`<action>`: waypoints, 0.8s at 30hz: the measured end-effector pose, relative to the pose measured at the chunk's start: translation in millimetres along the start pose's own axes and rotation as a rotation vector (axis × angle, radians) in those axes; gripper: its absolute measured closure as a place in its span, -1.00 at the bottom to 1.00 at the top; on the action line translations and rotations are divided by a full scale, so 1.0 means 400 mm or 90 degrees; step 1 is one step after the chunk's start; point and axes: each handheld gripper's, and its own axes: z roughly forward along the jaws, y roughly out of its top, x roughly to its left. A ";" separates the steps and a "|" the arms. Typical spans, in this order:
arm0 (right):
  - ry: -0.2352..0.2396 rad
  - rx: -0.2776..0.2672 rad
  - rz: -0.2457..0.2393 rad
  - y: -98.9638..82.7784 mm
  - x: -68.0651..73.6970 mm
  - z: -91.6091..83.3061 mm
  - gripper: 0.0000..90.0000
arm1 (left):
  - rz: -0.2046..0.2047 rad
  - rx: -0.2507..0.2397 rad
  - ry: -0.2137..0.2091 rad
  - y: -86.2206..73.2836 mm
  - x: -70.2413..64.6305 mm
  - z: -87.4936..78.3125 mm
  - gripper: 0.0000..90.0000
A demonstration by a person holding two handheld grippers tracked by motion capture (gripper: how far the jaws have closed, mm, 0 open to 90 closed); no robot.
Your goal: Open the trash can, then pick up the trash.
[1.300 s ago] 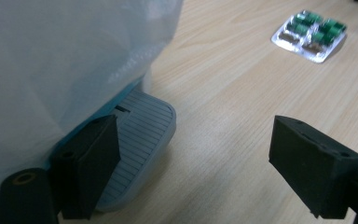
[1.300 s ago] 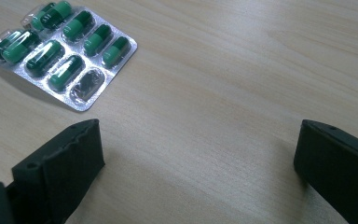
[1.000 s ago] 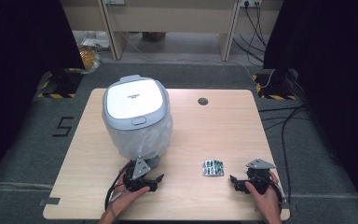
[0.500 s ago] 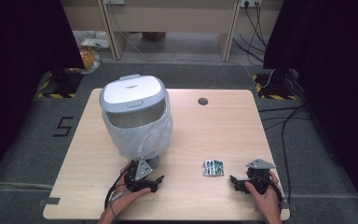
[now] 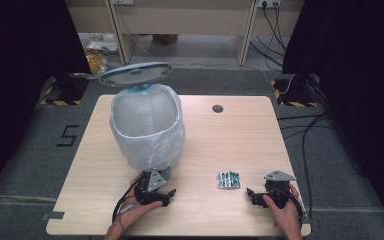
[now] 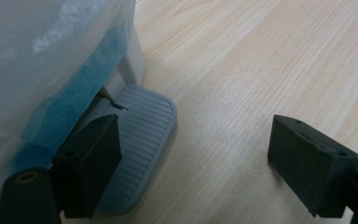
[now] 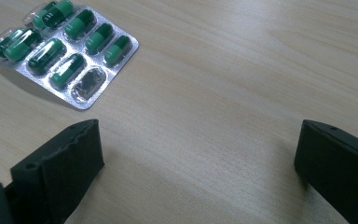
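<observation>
A light wooden table (image 5: 240,140) carries a pedal bin (image 5: 147,127) on its left half, lined with a pale translucent bag (image 5: 152,145) that drapes over the rim and down the sides. The bin's grey lid (image 5: 136,74) stands raised at the far side, leaving the mouth open. At the bin's near foot a ribbed grey pedal (image 6: 140,140) juts out onto the tabletop. The left gripper (image 5: 152,192) sits at the near left edge, just in front of the bin; in the left gripper view its jaws are spread wide, one jaw resting over the near corner of the pedal and the other above bare wood. The right gripper (image 5: 270,192) lies near the near right corner, jaws likewise wide apart with nothing between them. A blister pack of green capsules (image 7: 65,46) lies flat on the table between the two grippers, closer to the right one and just beyond its left jaw; one pocket looks emptied.
</observation>
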 end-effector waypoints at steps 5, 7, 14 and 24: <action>-0.002 0.001 -0.002 0.000 0.000 -0.001 -0.97 | 0.002 0.000 0.002 0.000 -0.001 0.000 -0.63; -0.001 0.001 -0.001 0.000 0.000 -0.001 -0.97 | -0.001 -0.002 0.002 0.000 -0.001 0.001 -0.63; -0.001 0.001 -0.003 -0.001 0.003 -0.002 -0.97 | 0.000 -0.002 0.005 0.000 -0.002 0.000 -0.63; 0.012 -0.056 0.052 0.026 0.063 -0.011 -0.59 | 0.000 -0.001 0.006 0.001 -0.002 0.001 -0.62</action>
